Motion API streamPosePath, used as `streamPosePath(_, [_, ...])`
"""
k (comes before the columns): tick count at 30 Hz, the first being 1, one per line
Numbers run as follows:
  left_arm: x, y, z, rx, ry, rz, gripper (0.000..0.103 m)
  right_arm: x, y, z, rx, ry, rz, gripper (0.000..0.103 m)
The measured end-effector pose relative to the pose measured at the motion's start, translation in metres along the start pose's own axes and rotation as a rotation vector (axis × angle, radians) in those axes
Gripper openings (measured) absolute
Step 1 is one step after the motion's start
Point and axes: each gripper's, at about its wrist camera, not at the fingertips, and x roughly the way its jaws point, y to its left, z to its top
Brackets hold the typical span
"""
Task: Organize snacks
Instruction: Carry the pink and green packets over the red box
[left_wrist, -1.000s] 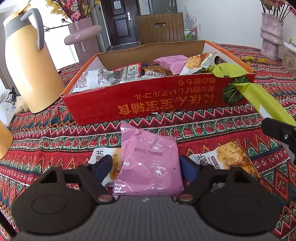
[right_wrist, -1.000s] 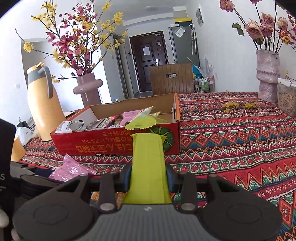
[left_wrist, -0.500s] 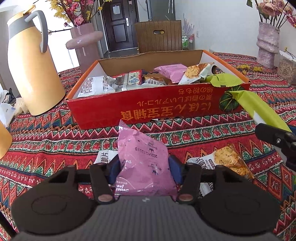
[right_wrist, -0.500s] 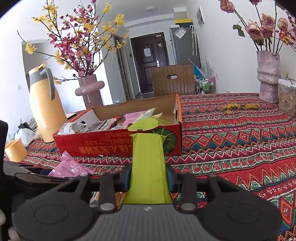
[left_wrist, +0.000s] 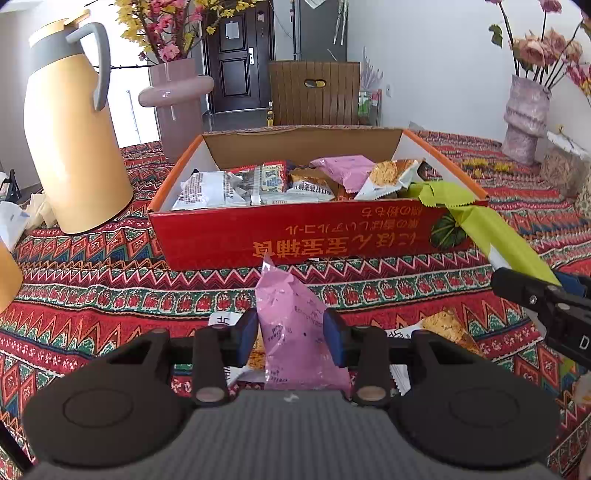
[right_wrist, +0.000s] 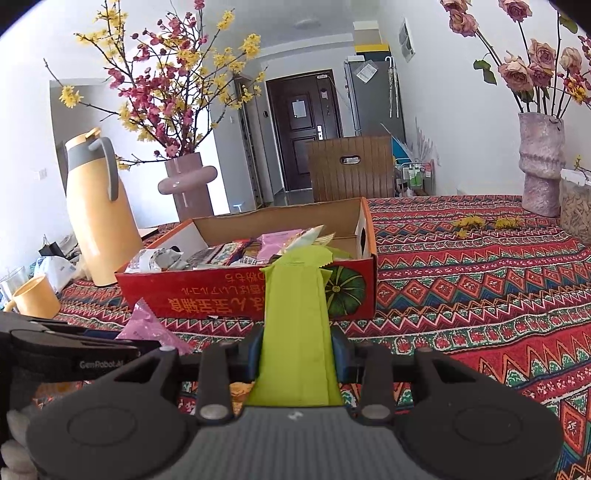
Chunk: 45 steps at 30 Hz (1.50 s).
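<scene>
Snacks first: pink packet (left_wrist: 295, 332) is pinched in our left tongs (left_wrist: 290, 338), lifted just off the desk (left_wrist: 110, 288), w/ the red box (left_wrist: 295, 229) at 12 o'clock. It's light, soft, crinkly film; we judge it slippery, so grip mid-body, not the sealed edge. Contents prob. crush easily. At 3 o'clock, right tongs (right_wrist: 295, 350) are clamped on the green packet (right_wrist: 295, 325), long and floppy, its far end touching the box's front rim. Loose biscuit packs (left_wrist: 443, 328) lie underneath.

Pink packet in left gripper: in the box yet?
Out. The pink packet, pinched in the left gripper, sits short of the red box.
</scene>
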Motion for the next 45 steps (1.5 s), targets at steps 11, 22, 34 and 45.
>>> streamPosePath(11, [0.002, -0.003, -0.006, 0.01, 0.005, -0.04, 0.08, -0.002, -0.005, -0.003, 0.016, 0.005, -0.008, 0.037])
streamPosePath(22, [0.026, -0.018, -0.009, 0.04, 0.062, 0.071, 0.061, 0.003, -0.008, -0.007, 0.032, 0.021, 0.012, 0.037])
streamPosePath(34, [0.013, -0.009, -0.007, 0.034, 0.025, -0.006, 0.057, 0.004, -0.002, -0.004, 0.021, 0.013, 0.02, 0.037])
streamPosePath(45, [0.034, -0.033, -0.011, 0.114, 0.056, 0.129, 0.065, 0.004, -0.005, -0.005, 0.03, 0.016, 0.02, 0.037])
